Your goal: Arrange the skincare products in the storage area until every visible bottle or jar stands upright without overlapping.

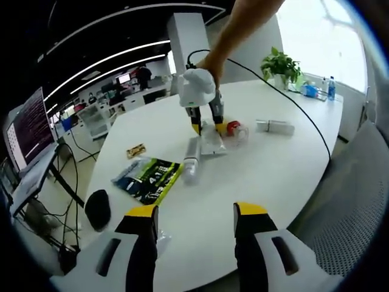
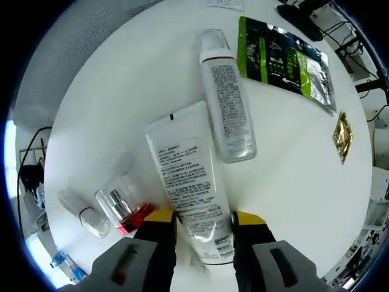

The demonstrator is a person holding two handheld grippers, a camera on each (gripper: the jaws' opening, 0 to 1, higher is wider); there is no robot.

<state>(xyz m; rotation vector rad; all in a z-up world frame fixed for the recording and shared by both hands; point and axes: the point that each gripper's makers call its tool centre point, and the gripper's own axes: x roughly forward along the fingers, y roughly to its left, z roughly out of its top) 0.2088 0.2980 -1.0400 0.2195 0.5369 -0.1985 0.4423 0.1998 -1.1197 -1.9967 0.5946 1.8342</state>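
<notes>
The task is hardly begun. My right gripper (image 2: 203, 228) has its fingers on both sides of the white tube's (image 2: 187, 182) crimped end, which lies flat on the counter (image 2: 121, 91); whether they already pinch it I cannot tell. The spray bottle (image 2: 226, 97), red-capped bottle (image 2: 121, 210) and small clear bottle (image 2: 82, 213) lie flat too. My left gripper (image 1: 196, 224) hangs open and empty, well apart from them.
</notes>
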